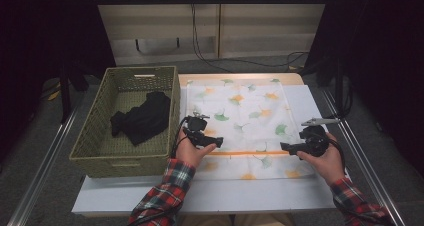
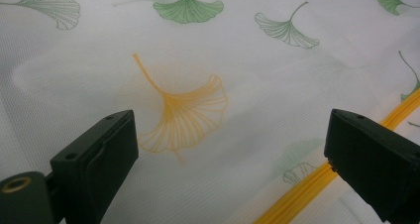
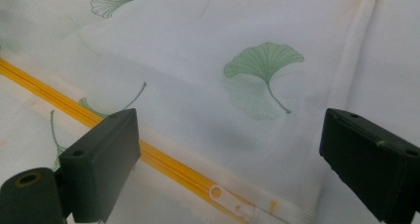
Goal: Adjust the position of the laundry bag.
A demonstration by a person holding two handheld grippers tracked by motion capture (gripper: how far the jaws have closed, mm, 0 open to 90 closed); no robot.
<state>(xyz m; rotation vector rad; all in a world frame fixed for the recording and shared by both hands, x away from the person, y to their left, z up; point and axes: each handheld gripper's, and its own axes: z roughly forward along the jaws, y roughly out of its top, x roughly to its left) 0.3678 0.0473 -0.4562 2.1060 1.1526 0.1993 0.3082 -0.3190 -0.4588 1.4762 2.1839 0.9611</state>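
**Both grippers hovering open over the leaf-print mesh bag**

The white mesh bag (image 1: 245, 121), printed with green and orange ginkgo leaves, is lying flat on the table (image 1: 210, 196), just to the right of the woven basket (image 1: 90, 136). An orange zipper (image 1: 250, 153) is running across the bag near its front edge, and it looks zipped along the whole stretch in sight.

The left gripper (image 1: 220, 142) is sitting over the bag's left side, jaws standing wide with nothing between them; in the left gripper view an orange leaf (image 2: 185, 110) is showing right through the gap, with the zipper (image 2: 317, 184) cutting across at lower right.

The right gripper (image 1: 283, 146) is poised over the bag's right side, jaws equally wide and gripping nothing. In the right gripper view the zipper (image 3: 148, 154) is passing by its left jaw, and the white zipper pull (image 3: 242, 204) is lying flat between the jaws at the bottom.

Over in the basket, a crumpled black garment (image 1: 142, 118) is resting on the bottom, towards the right wall. The bag itself is looking flat; what it is holding, I cannot tell.
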